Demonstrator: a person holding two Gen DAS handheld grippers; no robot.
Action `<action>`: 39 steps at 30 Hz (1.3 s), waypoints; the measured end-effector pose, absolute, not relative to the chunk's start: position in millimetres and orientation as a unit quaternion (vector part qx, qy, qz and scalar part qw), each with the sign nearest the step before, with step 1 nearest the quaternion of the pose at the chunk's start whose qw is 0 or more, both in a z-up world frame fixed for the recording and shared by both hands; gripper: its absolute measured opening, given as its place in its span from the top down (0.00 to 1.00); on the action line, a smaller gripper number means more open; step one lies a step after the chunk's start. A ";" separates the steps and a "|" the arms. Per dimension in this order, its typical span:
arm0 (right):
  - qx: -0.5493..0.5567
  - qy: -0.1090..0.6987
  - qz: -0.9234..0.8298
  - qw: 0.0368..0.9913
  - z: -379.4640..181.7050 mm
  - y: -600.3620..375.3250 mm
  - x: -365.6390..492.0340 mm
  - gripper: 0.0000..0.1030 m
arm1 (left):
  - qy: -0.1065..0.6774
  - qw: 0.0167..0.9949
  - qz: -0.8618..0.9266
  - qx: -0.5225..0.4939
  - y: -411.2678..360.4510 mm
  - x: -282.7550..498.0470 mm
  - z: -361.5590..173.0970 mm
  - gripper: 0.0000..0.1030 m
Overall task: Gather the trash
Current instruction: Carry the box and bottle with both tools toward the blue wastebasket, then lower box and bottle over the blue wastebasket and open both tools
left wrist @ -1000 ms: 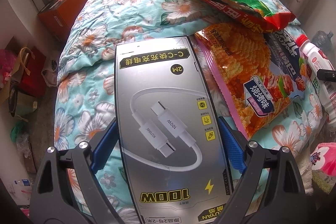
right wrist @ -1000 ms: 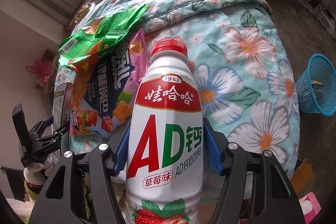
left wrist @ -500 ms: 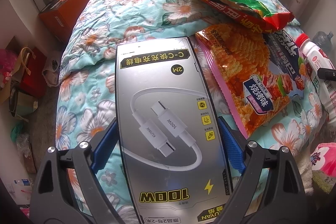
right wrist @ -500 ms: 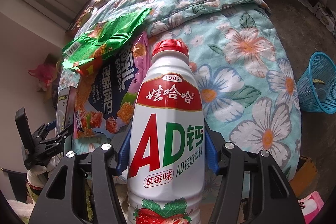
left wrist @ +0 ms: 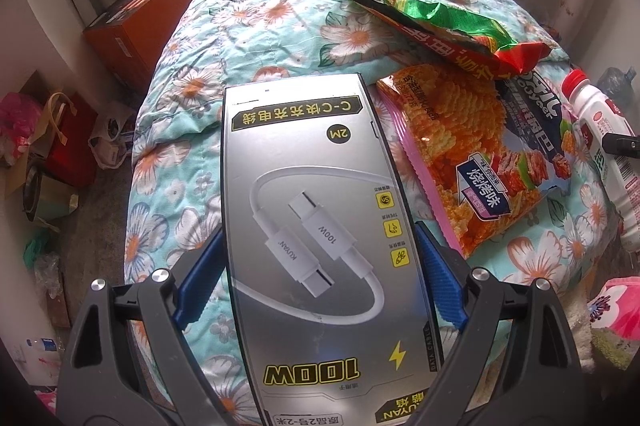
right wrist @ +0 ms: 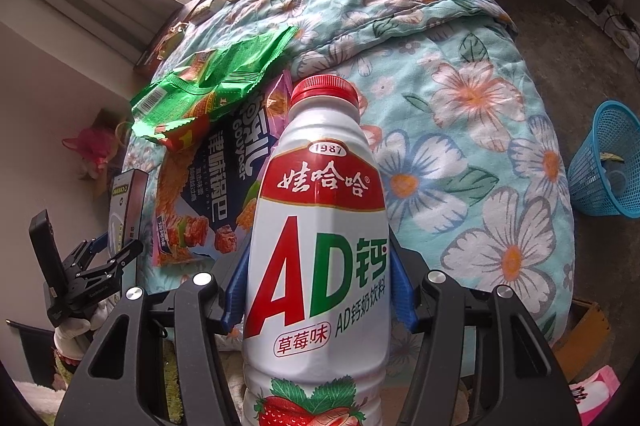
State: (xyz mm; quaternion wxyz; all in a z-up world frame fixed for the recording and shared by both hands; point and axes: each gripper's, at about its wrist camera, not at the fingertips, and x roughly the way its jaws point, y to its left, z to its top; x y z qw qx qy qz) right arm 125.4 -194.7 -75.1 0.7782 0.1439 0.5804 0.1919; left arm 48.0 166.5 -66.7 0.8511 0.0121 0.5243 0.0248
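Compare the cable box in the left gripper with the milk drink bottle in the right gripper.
The cable box is flat, silver and rectangular; the bottle is round, white and red-capped. The box pictures a white cable; the bottle pictures strawberries. Both sit clamped between blue pads, left gripper and right gripper, above the floral quilt.

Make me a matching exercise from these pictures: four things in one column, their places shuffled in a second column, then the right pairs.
Things:
1. Bottle
2. Cable box
3. Blue basket
4. Green bag

Places:
A. On the floor beside the bed
B. Between the right gripper's jaws
C. Lying on the floral quilt, partly over another snack bag
D. Between the left gripper's jaws

Pairs: 1-B, 2-D, 3-A, 4-C
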 end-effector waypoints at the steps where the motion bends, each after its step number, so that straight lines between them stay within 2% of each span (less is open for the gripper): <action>1: 0.145 0.579 0.193 0.779 -73.8 -195.9 124.9 0.45 | 0.521 0.853 0.025 0.013 165.7 47.0 -63.9 0.17; 15: 0.198 0.506 0.200 0.815 -29.6 -243.6 106.6 0.45 | 0.431 0.901 -0.033 0.038 129.0 43.1 28.0 0.17; 25: 0.277 0.426 0.081 0.858 -2.5 -374.4 73.1 0.45 | 0.385 0.889 -0.231 0.085 -8.4 111.9 84.0 0.17; 31: 0.331 0.386 -0.016 0.861 -11.7 -461.8 47.2 0.45 | 0.423 0.827 -0.353 0.109 -130.2 175.5 72.1 0.17; 39: 0.431 0.359 -0.086 0.823 -73.4 -546.4 21.8 0.45 | 0.517 0.723 -0.439 0.129 -299.9 233.3 -10.0 0.17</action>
